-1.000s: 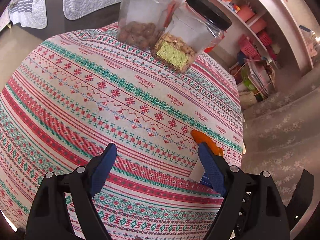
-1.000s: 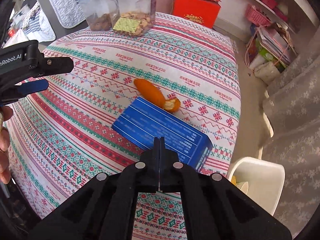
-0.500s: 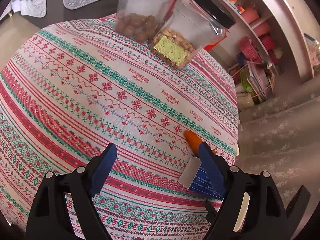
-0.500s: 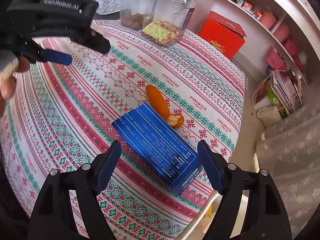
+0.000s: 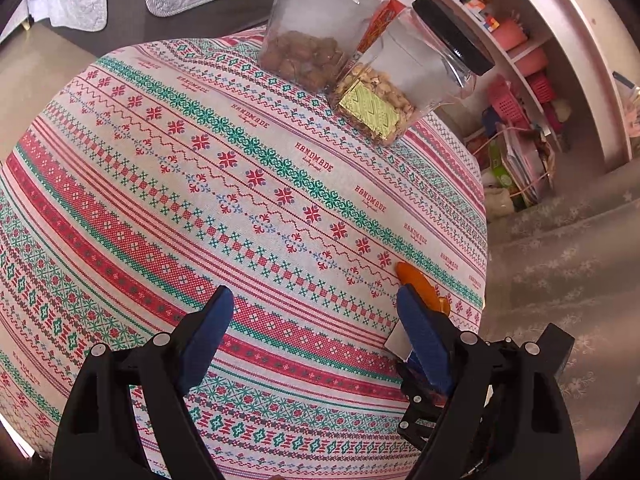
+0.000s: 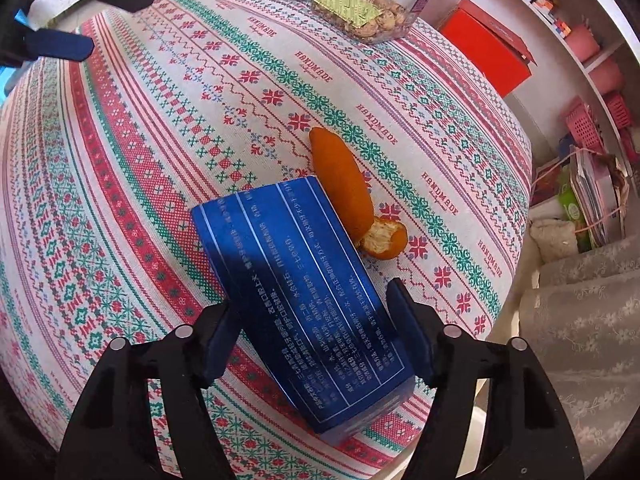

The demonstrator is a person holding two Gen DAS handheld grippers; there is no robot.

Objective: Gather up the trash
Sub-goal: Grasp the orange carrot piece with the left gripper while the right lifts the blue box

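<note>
**Blue box between spread fingers**

The left gripper [image 5: 314,320] is held over the patterned tablecloth [image 5: 200,184], its blue fingers [image 5: 208,332] spread wide with nothing between them. In the right wrist view, the right gripper [image 6: 308,332] is also spread wide, one finger on each side of the blue box [image 6: 300,292]; whether the box is touched cannot be told. The box is laid flat near the table's edge, its long side running from the gripper up and to the left. Just beside its far end an orange peel [image 6: 344,184] is laid, pointing the same way. Two jars with black lids [image 5: 404,72] are stood at the far side. A red box [image 6: 488,48] and pink baskets [image 6: 584,128] on shelves are seen to the right. In the left wrist view, most of the blue box is hidden behind the right finger
</note>
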